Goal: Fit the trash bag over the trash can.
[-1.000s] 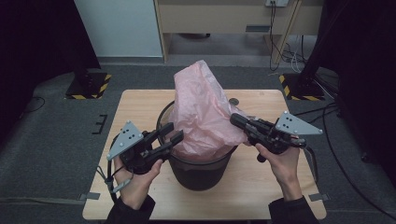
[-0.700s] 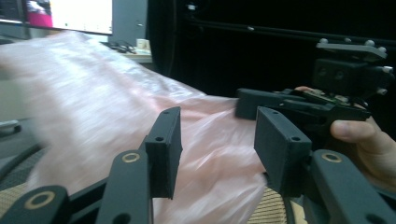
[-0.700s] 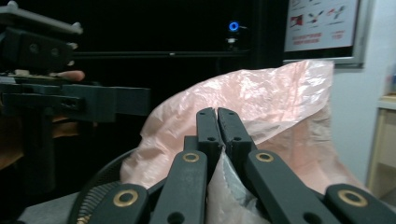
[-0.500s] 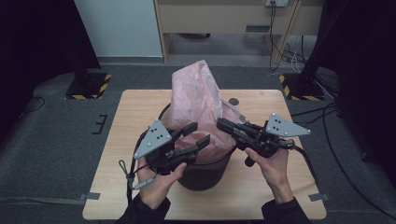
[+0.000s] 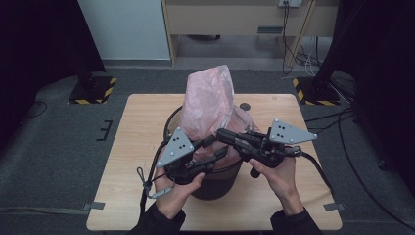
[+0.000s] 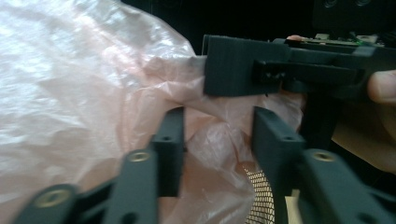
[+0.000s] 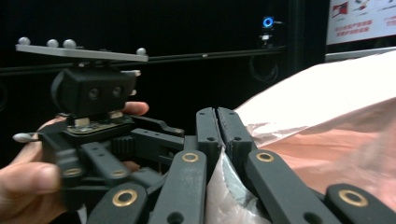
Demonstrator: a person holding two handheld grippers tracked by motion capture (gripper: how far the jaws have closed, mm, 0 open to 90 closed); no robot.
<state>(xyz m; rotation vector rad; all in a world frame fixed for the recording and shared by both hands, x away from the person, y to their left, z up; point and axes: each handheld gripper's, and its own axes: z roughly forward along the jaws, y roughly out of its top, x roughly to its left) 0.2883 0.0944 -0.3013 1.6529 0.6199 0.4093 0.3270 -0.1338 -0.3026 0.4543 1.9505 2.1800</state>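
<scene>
We see a thin pink bag (image 5: 211, 105) billowing out of the mesh bin (image 5: 215, 178), light, soft and slippery; best pinched at a gathered edge. Our right gripper (image 7: 217, 122) is clamped on a fold of it; our left gripper (image 6: 217, 140), just closing, straddles film unpinched. No writing on it.

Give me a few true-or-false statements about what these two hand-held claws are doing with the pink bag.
1. The pink plastic bag sits in a dark bin. True.
2. The right gripper is clamped on the bag's plastic. True.
3. The left gripper is fully shut. False: its jaws stand apart with plastic between them, having just been closing.
4. The bin stands on the floor. False: it stands on the wooden table.
</scene>
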